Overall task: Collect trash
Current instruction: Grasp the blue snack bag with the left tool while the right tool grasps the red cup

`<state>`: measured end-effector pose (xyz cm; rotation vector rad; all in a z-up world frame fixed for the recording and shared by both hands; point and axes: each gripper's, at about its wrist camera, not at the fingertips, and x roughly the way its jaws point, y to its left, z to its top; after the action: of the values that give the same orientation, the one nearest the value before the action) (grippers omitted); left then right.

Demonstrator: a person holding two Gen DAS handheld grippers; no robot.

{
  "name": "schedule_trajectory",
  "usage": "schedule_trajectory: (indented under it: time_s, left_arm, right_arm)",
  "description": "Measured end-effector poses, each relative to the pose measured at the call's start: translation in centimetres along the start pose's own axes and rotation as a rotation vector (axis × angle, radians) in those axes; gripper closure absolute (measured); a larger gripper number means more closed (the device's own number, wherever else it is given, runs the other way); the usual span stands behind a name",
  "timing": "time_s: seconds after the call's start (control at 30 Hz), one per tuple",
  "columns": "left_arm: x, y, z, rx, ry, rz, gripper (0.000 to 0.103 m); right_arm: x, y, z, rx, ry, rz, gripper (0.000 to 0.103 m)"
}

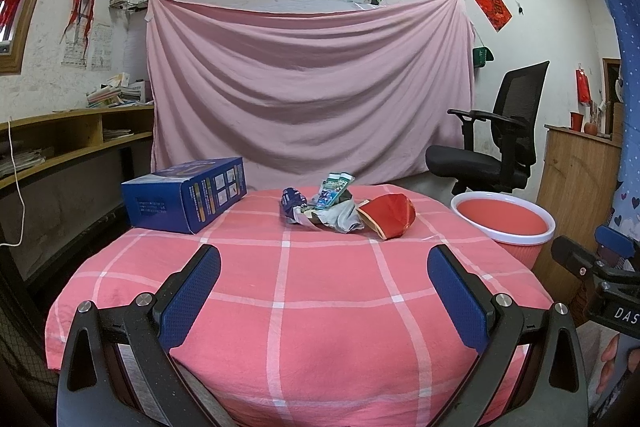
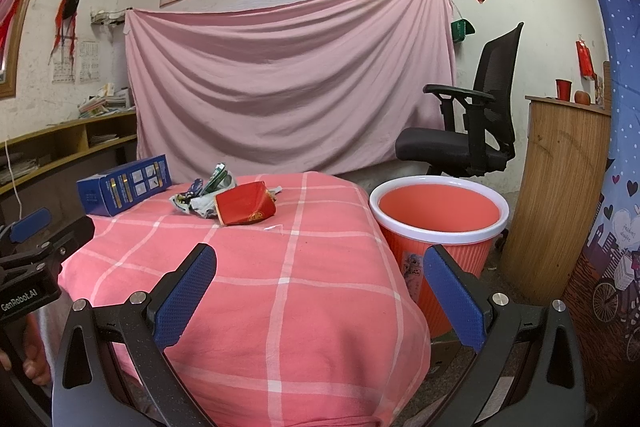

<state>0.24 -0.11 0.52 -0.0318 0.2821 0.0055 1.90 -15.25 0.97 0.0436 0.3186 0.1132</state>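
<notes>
A heap of trash lies at the far side of the pink checked table [image 1: 328,291]: a crumpled red packet [image 1: 390,215] [image 2: 246,209], a blue wrapper [image 1: 294,203], a green-white wrapper [image 1: 334,189] [image 2: 218,177] and a grey crumpled piece [image 1: 344,219]. A red bin with a white rim [image 1: 506,217] [image 2: 438,215] stands on the floor right of the table. My left gripper [image 1: 324,267] is open and empty above the table's near half. My right gripper [image 2: 320,267] is open and empty over the table's right front edge, next to the bin.
A blue cardboard box [image 1: 188,193] [image 2: 124,185] lies on the table's far left. A black office chair [image 1: 500,135] [image 2: 468,123] stands behind the bin. A wooden cabinet [image 2: 560,195] is to the right, shelves [image 1: 68,143] to the left, a pink sheet [image 1: 308,87] behind.
</notes>
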Motion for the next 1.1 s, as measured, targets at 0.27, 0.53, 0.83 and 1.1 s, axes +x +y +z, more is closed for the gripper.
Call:
schedule_trajectory:
  time_s: [0.27, 0.53, 0.83, 1.1]
  left_arm:
    - [0.7, 1.7, 1.7, -0.047, -0.037, 0.043, 0.002]
    - [4.7, 4.2, 5.2, -0.024, -0.116, 0.095, 0.002]
    - [11.1, 7.5, 7.9, -0.014, -0.132, 0.135, 0.002]
    - [15.2, 8.9, 7.0, -0.001, -0.022, 0.108, 0.002]
  right_arm:
    - [1.0, 0.2, 1.2, 0.018, -0.036, 0.014, 0.000]
    - [5.4, 1.6, 6.3, -0.047, -0.122, 0.073, 0.000]
    - [12.4, 4.4, 8.2, -0.115, -0.094, 0.139, 0.000]
    - [17.1, 6.5, 6.6, -0.222, 0.112, 0.173, 0.000]
